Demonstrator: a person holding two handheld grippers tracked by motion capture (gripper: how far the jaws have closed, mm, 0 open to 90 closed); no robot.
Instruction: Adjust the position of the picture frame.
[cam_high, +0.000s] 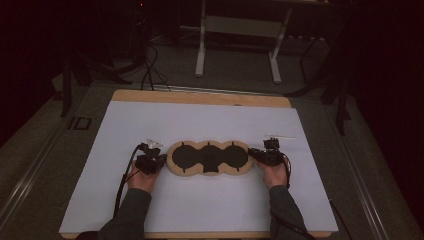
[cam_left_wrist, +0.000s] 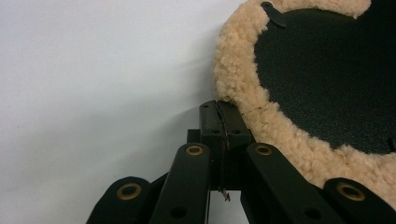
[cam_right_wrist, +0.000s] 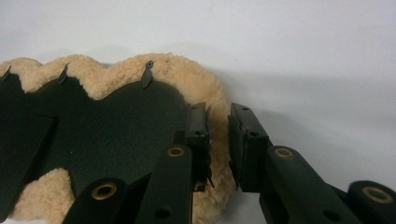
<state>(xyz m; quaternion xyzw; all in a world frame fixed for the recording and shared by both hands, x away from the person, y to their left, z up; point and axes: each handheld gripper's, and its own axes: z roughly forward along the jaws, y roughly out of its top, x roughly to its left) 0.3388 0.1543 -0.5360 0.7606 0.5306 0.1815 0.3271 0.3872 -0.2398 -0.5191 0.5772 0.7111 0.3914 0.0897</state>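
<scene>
A tan, fleecy three-lobed pad with a black centre (cam_high: 210, 158) lies flat in the middle of the white paper-covered surface (cam_high: 150, 120). At the pad's left end, the left gripper (cam_left_wrist: 221, 122) has its fingers pressed together just beside the fleece rim — nothing is pinched. At the pad's right end, the right gripper (cam_right_wrist: 218, 135) has its fingers spread astride the rim. To lift evenly, the left should probably reopen and straddle the rim too.
</scene>
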